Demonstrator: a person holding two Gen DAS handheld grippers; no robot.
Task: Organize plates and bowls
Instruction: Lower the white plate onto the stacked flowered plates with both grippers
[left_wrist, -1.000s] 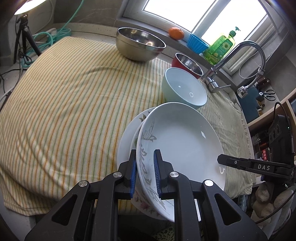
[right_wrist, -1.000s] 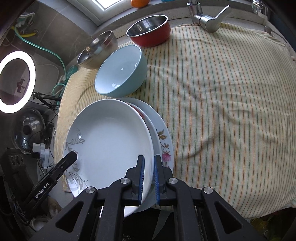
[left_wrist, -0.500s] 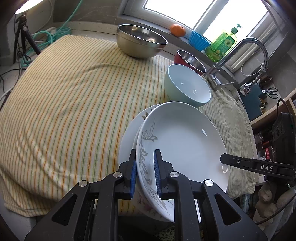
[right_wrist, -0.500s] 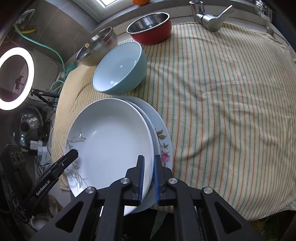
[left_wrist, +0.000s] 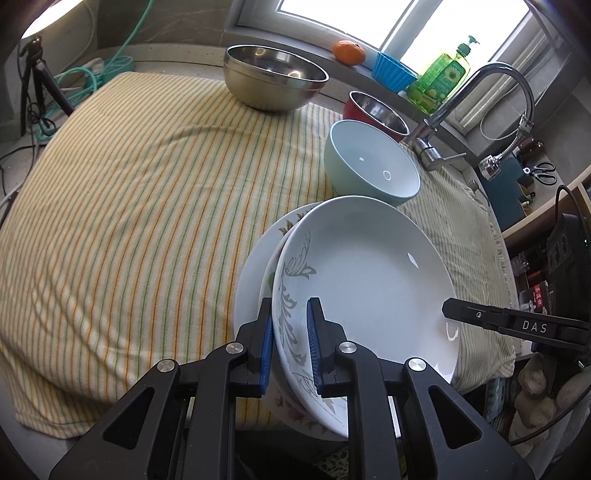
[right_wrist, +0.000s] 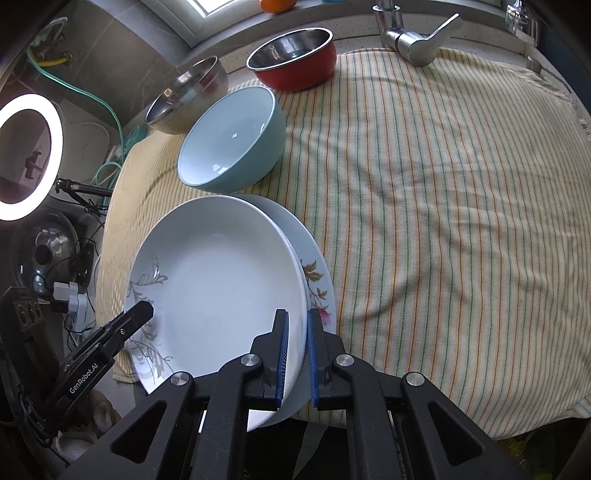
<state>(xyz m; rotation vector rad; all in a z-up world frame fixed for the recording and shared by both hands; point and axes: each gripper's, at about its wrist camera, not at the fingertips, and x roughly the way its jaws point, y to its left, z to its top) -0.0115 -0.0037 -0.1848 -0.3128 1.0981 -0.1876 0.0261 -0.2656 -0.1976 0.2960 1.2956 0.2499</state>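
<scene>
Your white plate (left_wrist: 365, 273) sits atop the floral plate (right_wrist: 317, 280) at the striped cloth's (left_wrist: 129, 206) near edge, just before the blue bowl (right_wrist: 236, 144). Your left gripper (left_wrist: 290, 339) and right gripper (right_wrist: 297, 350) each clamp its rim, opposite sides.

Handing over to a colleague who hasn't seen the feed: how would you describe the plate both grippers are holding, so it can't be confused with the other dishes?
On the striped cloth, look at the near edge, below the pale blue bowl. The held plate is the upper one there, above a plate with pink flowers. It is deep and white with a grey leaf pattern on one side, and a gripper is clamped on each side of its rim.
</scene>
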